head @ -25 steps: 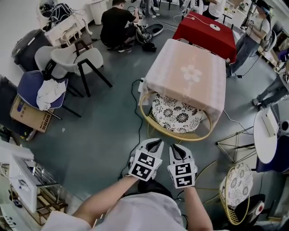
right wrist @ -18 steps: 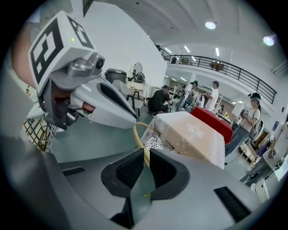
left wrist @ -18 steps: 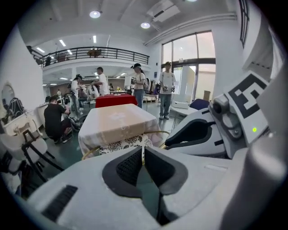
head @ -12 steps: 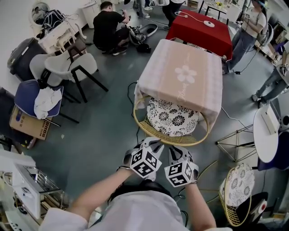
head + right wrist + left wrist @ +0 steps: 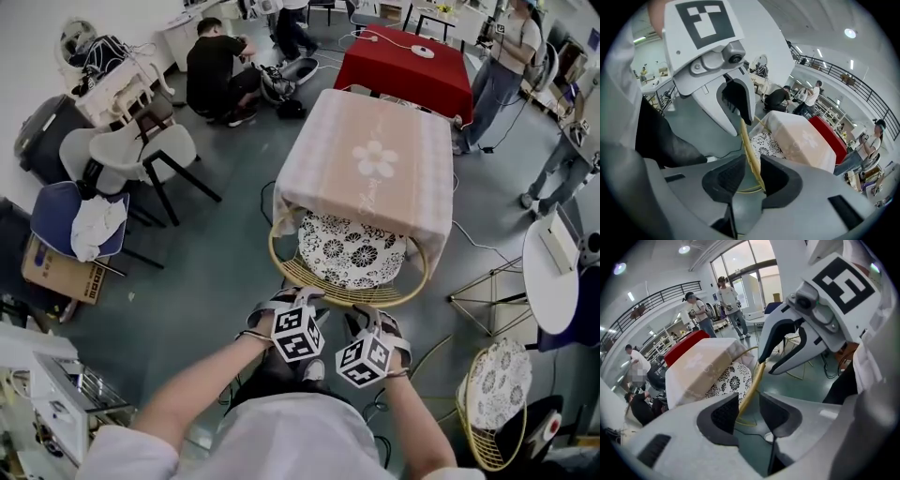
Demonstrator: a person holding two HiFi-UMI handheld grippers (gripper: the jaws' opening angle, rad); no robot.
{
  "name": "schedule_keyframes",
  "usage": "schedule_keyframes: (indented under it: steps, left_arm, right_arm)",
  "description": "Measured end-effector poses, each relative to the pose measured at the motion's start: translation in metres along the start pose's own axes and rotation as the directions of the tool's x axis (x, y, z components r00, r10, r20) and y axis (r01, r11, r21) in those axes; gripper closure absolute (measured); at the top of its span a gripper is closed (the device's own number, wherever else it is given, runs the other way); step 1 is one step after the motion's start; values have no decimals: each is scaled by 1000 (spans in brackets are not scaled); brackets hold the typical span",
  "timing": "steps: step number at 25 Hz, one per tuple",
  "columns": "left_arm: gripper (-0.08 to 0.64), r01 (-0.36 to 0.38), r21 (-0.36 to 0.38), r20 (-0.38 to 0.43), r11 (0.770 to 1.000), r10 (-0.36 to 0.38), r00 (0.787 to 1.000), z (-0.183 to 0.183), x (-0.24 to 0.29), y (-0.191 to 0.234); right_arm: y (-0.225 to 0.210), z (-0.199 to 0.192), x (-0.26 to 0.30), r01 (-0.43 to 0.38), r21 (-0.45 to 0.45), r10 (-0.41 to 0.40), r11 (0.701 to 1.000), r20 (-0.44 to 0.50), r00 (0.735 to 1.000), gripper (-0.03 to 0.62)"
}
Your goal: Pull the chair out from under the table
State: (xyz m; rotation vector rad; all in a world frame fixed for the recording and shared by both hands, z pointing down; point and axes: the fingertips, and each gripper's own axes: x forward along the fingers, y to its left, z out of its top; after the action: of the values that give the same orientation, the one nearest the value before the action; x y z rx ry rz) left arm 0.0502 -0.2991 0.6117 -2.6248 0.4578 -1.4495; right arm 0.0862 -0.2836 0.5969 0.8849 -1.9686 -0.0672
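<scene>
Two tools have just been opening: our left tool [image 5: 749, 411] and right tool [image 5: 752, 176] each straddle the chair's [image 5: 352, 251] gold rim [image 5: 337, 298], unclenched. The chair sits under the bench [image 5: 370, 159]; we judge the whole pull remains.

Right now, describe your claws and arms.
Both the left claw and right claw are white moulded plastic with dark ribbed pads, each carrying a black-and-white marker cube. White short sleeves. Both claws' jaws have just been opening, the gold rim of the chair between them.
</scene>
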Motion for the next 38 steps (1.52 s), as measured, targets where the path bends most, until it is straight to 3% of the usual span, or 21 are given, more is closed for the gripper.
schedule_keyframes:
  steps: [9,18,23,25,31,38]
  left_arm:
    - [421,29,195,-94,980,-11,995,-21,25,4]
    - [422,95,294,-144,951,-54,988,-31,40,10]
    - [424,134,343,-163,930,-82,983,-34,49,8]
    - [464,131,365,-166,922,-74,983,-33,51,10]
    - [477,168,335,-187,927,-109,976,-35,53,9]
    - [477,140,322,-193,936,-80,978,-35,53,12]
  right_arm:
    - [1,-20,27,-45,-125,34,991,-87,996,495]
    - [-1,-21,48,-56,-180,32,982,-134,990,495]
    - [0,-26,59,-88,-260,43,962,-172,984,497]
    - [2,-28,62,-99,-292,44,951,-188,981,502]
    - [7,-31,66,-112,-372,39,921,-199,979,527]
    - [7,-30,68,-111,-409,26,906,-207,978,529]
